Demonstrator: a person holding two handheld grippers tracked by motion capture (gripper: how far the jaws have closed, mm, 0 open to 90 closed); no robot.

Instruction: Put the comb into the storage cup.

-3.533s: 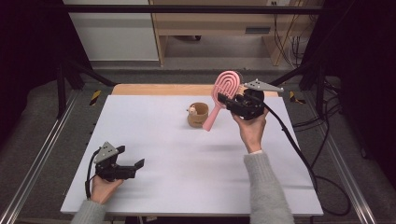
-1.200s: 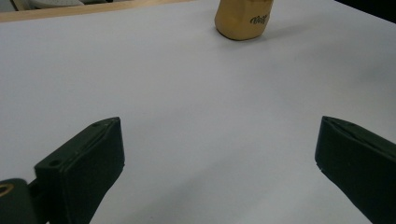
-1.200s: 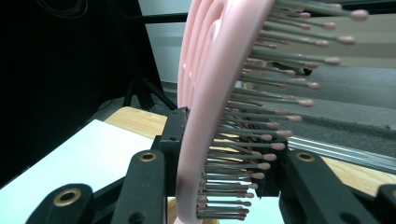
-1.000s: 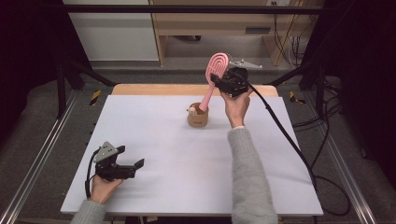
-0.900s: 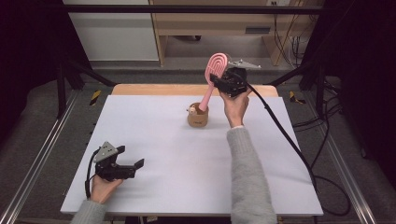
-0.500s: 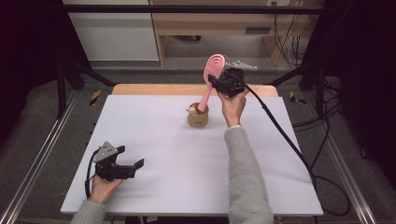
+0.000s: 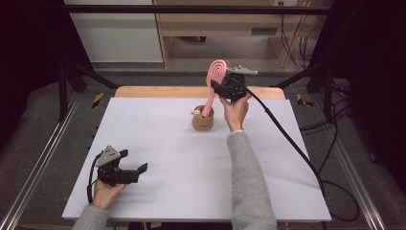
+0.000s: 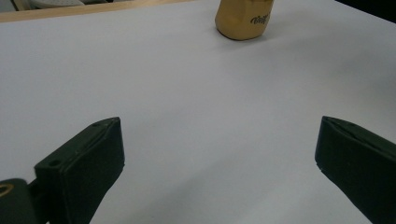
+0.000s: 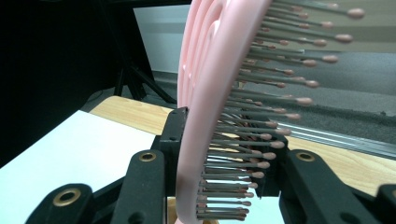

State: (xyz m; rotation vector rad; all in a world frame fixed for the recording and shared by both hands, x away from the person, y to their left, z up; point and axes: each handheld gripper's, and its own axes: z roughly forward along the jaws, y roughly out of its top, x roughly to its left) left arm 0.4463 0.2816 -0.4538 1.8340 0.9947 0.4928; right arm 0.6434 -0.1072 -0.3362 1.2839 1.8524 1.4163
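Observation:
A pink hairbrush stands nearly upright with its handle end down in a small tan cup near the table's back middle. My right gripper is shut on the brush's head. In the right gripper view the pink hairbrush rises between the jaws, bristles pointing right. My left gripper rests low at the table's front left, open, nothing between its jaws. The left gripper view shows the tan cup far ahead on the white table.
The white tabletop spreads between the two hands. A wooden strip runs along the table's back edge. A black cable trails from the right gripper off the table's right side. Metal rails flank the table.
The right gripper has carried the brush left and lowered its handle into the cup. Over the last second it shifted only slightly. The left gripper has stayed put.

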